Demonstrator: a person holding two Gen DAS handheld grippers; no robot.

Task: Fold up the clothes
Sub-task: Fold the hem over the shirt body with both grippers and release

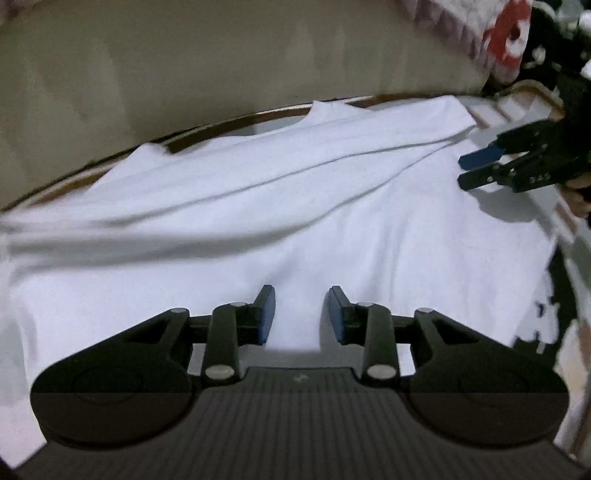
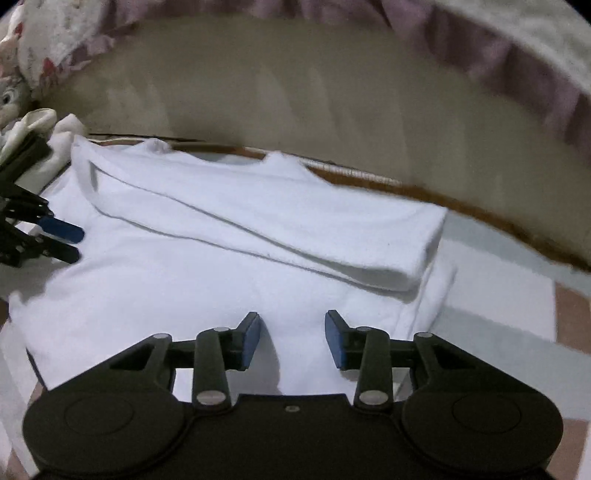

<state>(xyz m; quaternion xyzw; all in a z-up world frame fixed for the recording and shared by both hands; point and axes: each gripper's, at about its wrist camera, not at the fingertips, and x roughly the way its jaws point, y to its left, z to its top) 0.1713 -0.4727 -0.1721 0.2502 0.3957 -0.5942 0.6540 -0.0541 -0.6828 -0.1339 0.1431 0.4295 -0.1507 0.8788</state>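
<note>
A white garment point(image 1: 258, 206) lies spread on the table, its far strip folded over toward me along a long crease; it also shows in the right wrist view point(image 2: 236, 236). My left gripper point(image 1: 300, 314) is open and empty, hovering low over the garment's near part. My right gripper point(image 2: 290, 338) is open and empty over the near edge of the cloth. The right gripper shows at the right of the left wrist view point(image 1: 466, 170), jaws slightly apart. The left gripper shows at the left edge of the right wrist view point(image 2: 75, 243).
The table has a checked cloth point(image 2: 509, 295) and a brown far rim point(image 2: 369, 177). A beige wall point(image 1: 184, 74) rises behind. Patterned fabric point(image 1: 506, 33) hangs at the upper right. Pale bundled items point(image 2: 40, 122) sit at the far left.
</note>
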